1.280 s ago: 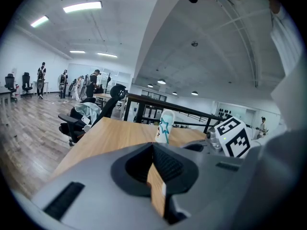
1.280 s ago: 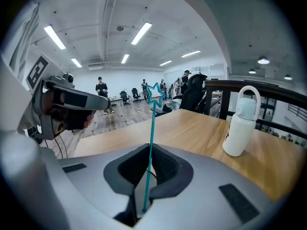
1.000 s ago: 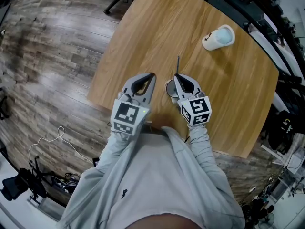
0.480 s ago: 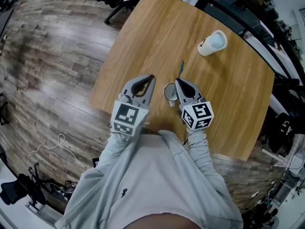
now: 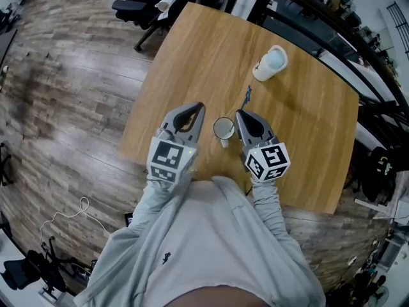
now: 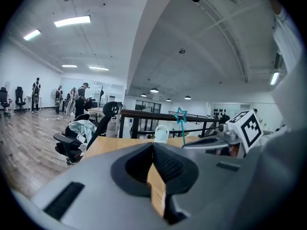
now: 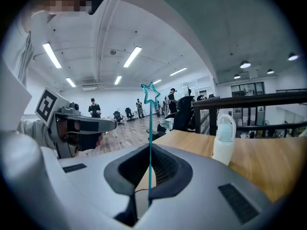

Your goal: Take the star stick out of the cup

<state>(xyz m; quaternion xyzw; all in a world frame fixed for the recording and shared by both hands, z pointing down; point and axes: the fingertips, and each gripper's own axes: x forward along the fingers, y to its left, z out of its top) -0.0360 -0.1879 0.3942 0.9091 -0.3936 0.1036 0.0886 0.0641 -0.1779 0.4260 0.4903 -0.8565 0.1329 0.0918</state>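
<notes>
Right gripper view shows the right gripper (image 7: 149, 146) with its jaws clenched on the thin teal stem of the star stick (image 7: 151, 92). The stick stands upright, and its outlined star rises well above the jaw tips. In the left gripper view the left gripper (image 6: 153, 146) has its jaw tips pressed together with nothing between them; only the wood of the table shows through the gap lower down.

From the head view, the two grippers point away from the person, side by side. The cup (image 5: 223, 128) stands on the table between them, just beside the right gripper's tip. Its round mouth is open to the camera, and the stick's visible length lies beyond it, apart from the rim. Each gripper carries a marker cube (image 5: 268, 161) at its rear, above the person's grey sleeves.

A warm wood-grain table (image 5: 192, 62) bears the cup and, well apart near the far edge, an upright white bottle (image 7: 224, 140) with a pale blue body and a looped top. Around the table lies a grey-brown plank floor (image 5: 64, 94), with a white cable (image 5: 64, 194) looped on it near the person. A black office chair (image 6: 81, 138) draped with cloth stands past the table's far corner, next to a dark railing (image 6: 144, 115). The room is a wide open hall with strip lights (image 6: 72, 21) on a pale ceiling and several people (image 6: 82, 97) standing far off.
</notes>
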